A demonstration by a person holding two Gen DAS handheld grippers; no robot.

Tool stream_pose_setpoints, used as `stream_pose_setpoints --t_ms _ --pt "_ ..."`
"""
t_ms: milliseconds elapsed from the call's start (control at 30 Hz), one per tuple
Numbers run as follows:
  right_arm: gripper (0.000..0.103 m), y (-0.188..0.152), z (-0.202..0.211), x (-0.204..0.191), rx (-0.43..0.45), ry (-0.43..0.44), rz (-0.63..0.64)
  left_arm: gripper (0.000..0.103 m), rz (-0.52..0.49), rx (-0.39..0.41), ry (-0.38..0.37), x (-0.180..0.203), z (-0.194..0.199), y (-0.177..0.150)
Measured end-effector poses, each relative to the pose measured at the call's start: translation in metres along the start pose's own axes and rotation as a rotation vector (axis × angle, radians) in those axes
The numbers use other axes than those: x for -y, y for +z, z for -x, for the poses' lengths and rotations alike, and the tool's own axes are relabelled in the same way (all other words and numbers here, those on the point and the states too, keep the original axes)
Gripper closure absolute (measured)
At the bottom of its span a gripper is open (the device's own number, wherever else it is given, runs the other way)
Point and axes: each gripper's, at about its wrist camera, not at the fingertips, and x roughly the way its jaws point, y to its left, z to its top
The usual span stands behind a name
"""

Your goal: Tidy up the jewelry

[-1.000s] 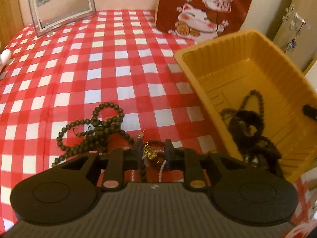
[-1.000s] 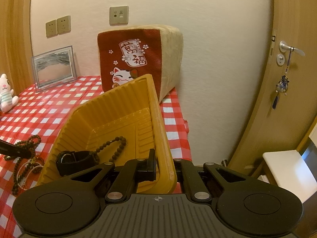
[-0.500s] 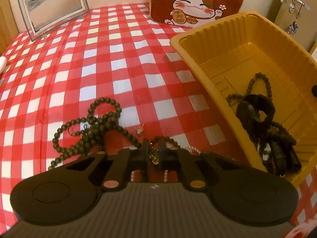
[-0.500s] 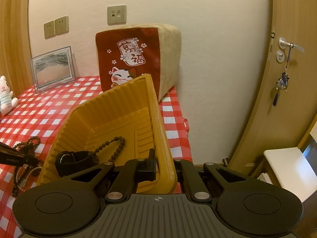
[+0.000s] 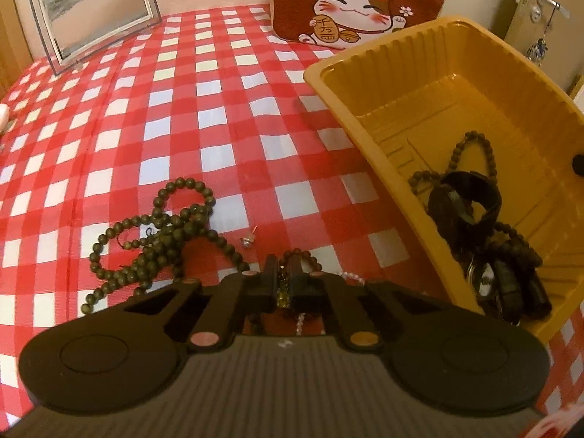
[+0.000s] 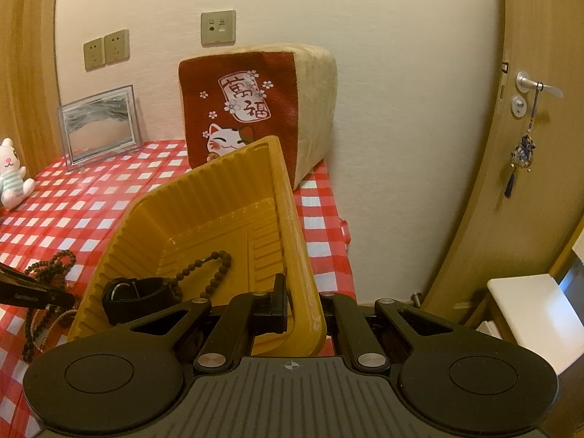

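My left gripper (image 5: pixel 283 286) points down at the red checked cloth, its jaws closing, the pads pressed on the gold charm of a brown beaded bracelet (image 5: pixel 297 255). A dark green bead necklace (image 5: pixel 157 241) and a small silver stud (image 5: pixel 247 241) lie just beyond it. A strand of clear beads (image 5: pixel 350 276) trails to its right. My right gripper (image 6: pixel 301 299) is shut on the near rim of the yellow tray (image 6: pixel 204 211), which it holds tilted. In the tray lie a black watch (image 5: pixel 471 197) and a brown bead bracelet (image 5: pixel 474 142).
A glass picture frame (image 5: pixel 95 18) and a red cat cushion (image 5: pixel 357 0) stand at the back against the wall. A plush toy (image 6: pixel 12 171) sits far left. Right of the table's edge are a wooden door (image 6: pixel 529 146) and a white stool (image 6: pixel 536 310).
The left jaws have come together on the gold charm, which lay between open fingers before. The left view has tipped slightly. The right gripper and tray have not moved.
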Motion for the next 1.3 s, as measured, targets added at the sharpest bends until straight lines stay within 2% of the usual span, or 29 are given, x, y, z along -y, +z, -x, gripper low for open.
stream_pose_setpoints --t_ms 167,500,800,1000,1167,1300 --pt "0.098 0.0 0.0 0.0 0.0 0.001 -0.002 0.099 0.058 0.045 -0.046 -0.006 0.02 0.0" --pt "0.098 0.0 0.0 0.001 0.002 0.004 -0.001 0.099 0.145 0.17 -0.128 -0.022 0.09 0.014" --pt "0.098 0.001 0.002 -0.001 0.011 0.01 0.006 0.099 0.166 0.261 -0.174 -0.022 0.135 0.03" --pt "0.098 0.002 0.004 -0.004 0.022 0.011 0.019 0.099 0.13 0.282 -0.226 -0.001 0.141 0.039" --pt "0.098 0.003 0.006 -0.008 0.031 0.012 0.027 0.099 0.086 0.266 -0.328 0.033 0.133 0.046" --pt "0.098 0.003 0.007 -0.008 0.033 0.011 0.028 0.099 0.053 0.221 -0.412 0.066 0.116 0.05"
